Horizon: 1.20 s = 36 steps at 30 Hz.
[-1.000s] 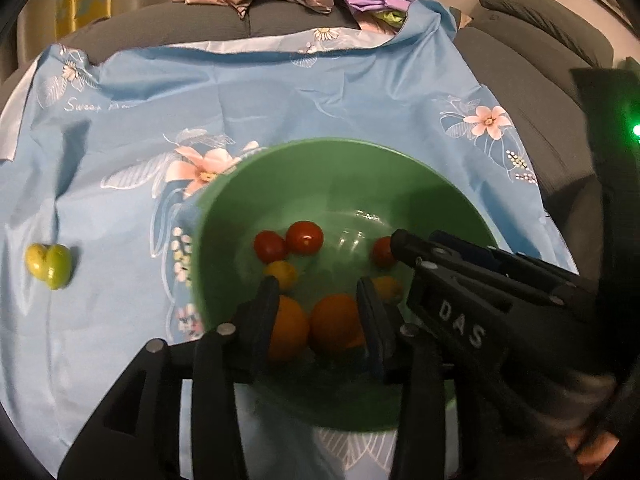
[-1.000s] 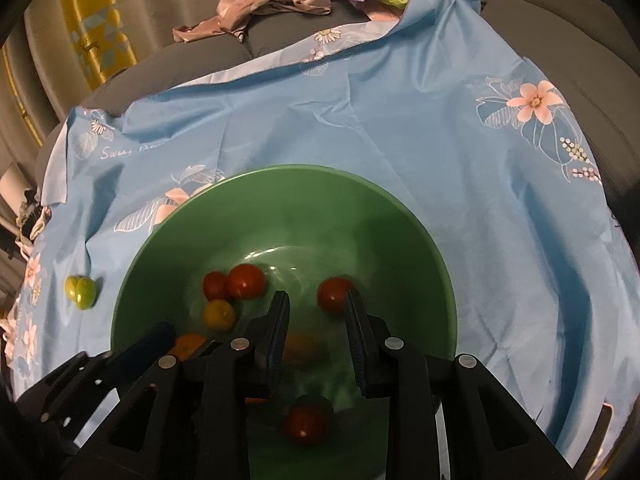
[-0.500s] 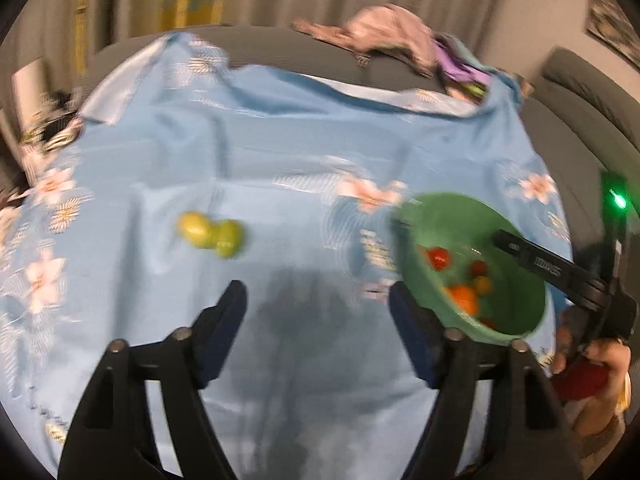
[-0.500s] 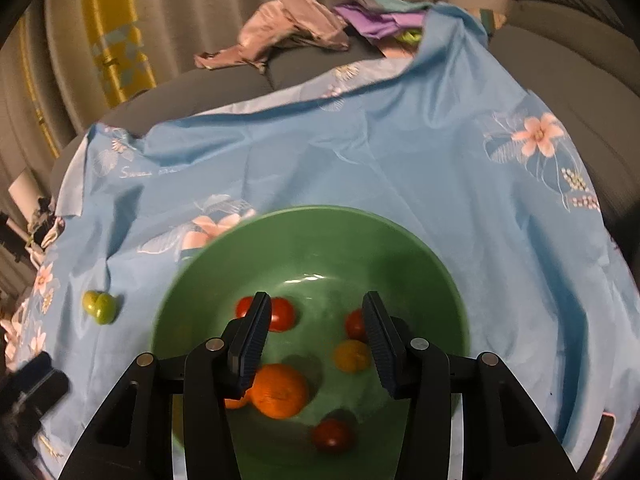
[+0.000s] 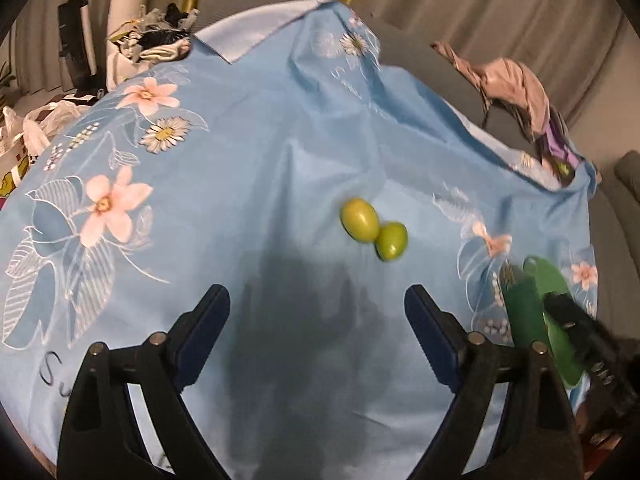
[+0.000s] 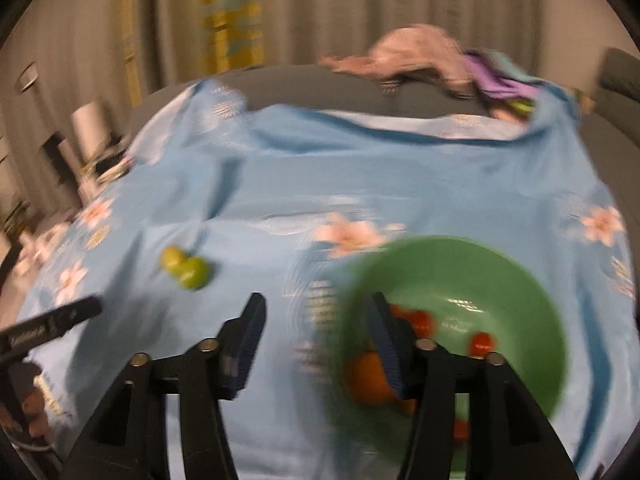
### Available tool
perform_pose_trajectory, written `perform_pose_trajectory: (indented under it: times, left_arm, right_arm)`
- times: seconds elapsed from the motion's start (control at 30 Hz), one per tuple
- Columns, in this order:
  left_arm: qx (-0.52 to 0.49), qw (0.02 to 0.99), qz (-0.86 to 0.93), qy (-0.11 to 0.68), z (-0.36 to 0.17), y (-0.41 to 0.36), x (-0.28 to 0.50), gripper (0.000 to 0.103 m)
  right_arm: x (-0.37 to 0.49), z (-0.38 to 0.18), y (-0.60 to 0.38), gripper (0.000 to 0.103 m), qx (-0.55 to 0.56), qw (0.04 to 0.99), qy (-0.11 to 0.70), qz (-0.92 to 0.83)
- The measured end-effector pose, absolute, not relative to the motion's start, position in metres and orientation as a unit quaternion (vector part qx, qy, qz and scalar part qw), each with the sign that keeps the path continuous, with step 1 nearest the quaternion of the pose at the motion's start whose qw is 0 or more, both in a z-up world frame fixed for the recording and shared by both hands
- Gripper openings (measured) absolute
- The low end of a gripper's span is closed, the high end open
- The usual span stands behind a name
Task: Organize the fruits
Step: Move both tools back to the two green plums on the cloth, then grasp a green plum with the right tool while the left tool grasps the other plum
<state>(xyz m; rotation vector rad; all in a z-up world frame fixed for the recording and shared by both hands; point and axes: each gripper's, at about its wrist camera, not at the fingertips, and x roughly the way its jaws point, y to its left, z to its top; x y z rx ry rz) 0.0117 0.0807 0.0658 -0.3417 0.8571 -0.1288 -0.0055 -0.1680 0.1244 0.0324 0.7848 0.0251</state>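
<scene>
**Two green fruits left on the cloth**

The left tongs (image 5: 316, 312) have just been opening wide, with nothing between them. The two green fruits (image 5: 374, 234) lie touching, just ahead and a little right. The right tongs (image 6: 316, 332) have been opening too, empty, over the green bowl (image 6: 520, 280). The left hand looks nearer.

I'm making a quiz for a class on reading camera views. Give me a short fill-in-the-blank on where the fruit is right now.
1. The two green fruits lie on the ___ cloth.
2. The two green fruits are ___ each other.
3. The orange and red fruits sit inside the ___ bowl.
4. Between the pads of the left gripper there is ___.

Missing words: blue; touching; green; nothing
</scene>
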Motion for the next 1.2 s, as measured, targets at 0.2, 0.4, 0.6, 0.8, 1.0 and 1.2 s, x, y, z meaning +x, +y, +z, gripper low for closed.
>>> perform_pose_trajectory:
  times: [0.2, 0.4, 0.6, 0.8, 1.0, 1.2]
  left_arm:
    - [-0.17, 0.899, -0.042, 0.403, 0.071, 0.094, 0.009, 0.074]
    - [-0.154, 0.909, -0.048, 0.385, 0.076, 0.097, 0.009, 0.066]
    - [-0.174, 0.903, -0.046, 0.39, 0.072, 0.106, 0.013, 0.066]
    - [-0.195, 0.894, -0.055, 0.399, 0.07, 0.106, 0.017, 0.066]
    - [-0.198, 0.889, -0.074, 0.407, 0.07, 0.096, 0.024, 0.066]
    - [-0.202, 0.875, -0.082, 0.433, 0.053, 0.088, 0.041, 0.062]
  right_arm:
    - [0.066, 0.089, -0.125, 0.059, 0.126, 0.871, 0.471, 0.058]
    - [0.111, 0.065, -0.104, 0.048, 0.179, 0.855, 0.486, 0.039]
    - [0.122, 0.044, -0.088, 0.046, 0.171, 0.851, 0.493, 0.049]
    - [0.118, 0.044, -0.095, 0.034, 0.165, 0.853, 0.492, 0.051]
    - [0.081, 0.069, -0.113, 0.034, 0.134, 0.861, 0.487, 0.055]
    - [0.044, 0.056, -0.118, 0.034, 0.086, 0.847, 0.518, 0.083]
